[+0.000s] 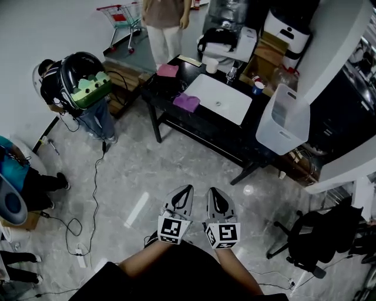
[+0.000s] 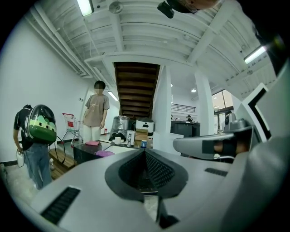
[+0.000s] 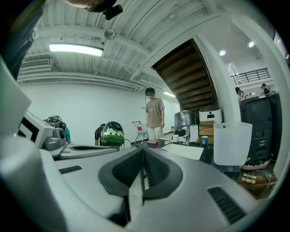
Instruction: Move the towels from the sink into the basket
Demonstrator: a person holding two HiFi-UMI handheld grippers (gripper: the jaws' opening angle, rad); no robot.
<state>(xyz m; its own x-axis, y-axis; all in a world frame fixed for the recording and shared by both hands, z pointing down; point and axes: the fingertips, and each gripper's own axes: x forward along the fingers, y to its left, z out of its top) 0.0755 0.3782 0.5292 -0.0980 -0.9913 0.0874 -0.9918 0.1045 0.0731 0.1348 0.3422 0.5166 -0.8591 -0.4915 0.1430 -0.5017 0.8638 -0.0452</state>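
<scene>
A purple towel point(image 1: 187, 102) lies on the black table point(image 1: 197, 126) just left of the white sink point(image 1: 218, 99). A pink towel point(image 1: 168, 70) rests at the table's far left corner. The sink basin shows nothing inside. A white basket point(image 1: 284, 120) stands at the table's right end. My left gripper point(image 1: 185, 189) and right gripper point(image 1: 213, 191) hang side by side over the floor, well short of the table, both shut and empty. In the left gripper view the shut jaws point(image 2: 145, 152) point at the purple towel point(image 2: 105, 153). The right gripper point(image 3: 142, 152) faces the basket point(image 3: 232, 142).
A person point(image 1: 164, 26) stands behind the table. Another person with a green and black backpack point(image 1: 85, 79) bends at the left. A shopping cart point(image 1: 120, 14) is far back. An office chair point(image 1: 317, 235) stands at the right, and cables point(image 1: 76, 226) trail across the floor at left.
</scene>
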